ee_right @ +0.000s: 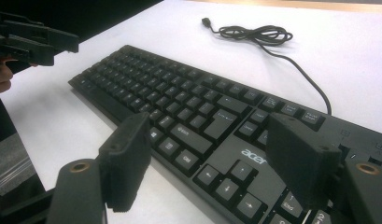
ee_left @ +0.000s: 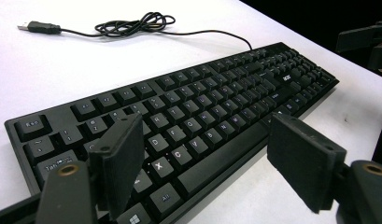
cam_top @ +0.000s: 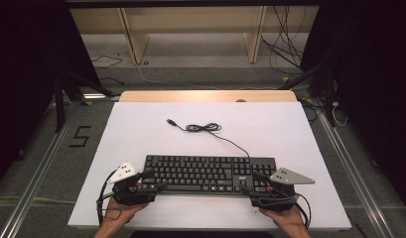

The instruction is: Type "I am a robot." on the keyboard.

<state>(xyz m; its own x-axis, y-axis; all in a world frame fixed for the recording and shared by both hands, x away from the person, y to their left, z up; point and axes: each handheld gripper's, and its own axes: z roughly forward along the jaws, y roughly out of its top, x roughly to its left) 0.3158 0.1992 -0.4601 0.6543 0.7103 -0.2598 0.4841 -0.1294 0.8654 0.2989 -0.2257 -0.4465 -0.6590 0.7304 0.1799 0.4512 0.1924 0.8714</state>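
Note:
A black keyboard (cam_top: 208,173) lies flat on the white table top (cam_top: 141,134), near the front. Its cable (cam_top: 203,128) runs back to a loose coil and ends in a USB plug (cam_top: 170,121). My left gripper (cam_top: 153,181) is at the keyboard's front left corner, open. In the left gripper view (ee_left: 209,158) one pad (ee_left: 118,163) hangs over the left keys and the other (ee_left: 303,161) over the table in front. My right gripper (cam_top: 252,181) is at the front right corner, open. In the right gripper view (ee_right: 212,158) it straddles the front edge by the arrow keys (ee_right: 226,184). Neither holds anything.
The white top rests on a wooden table whose far edge (cam_top: 208,95) shows behind it. Beyond stand wooden shelf legs (cam_top: 133,42) and loose cables (cam_top: 285,49) on the floor. Black stands flank the table. A hand holds each gripper at the front edge.

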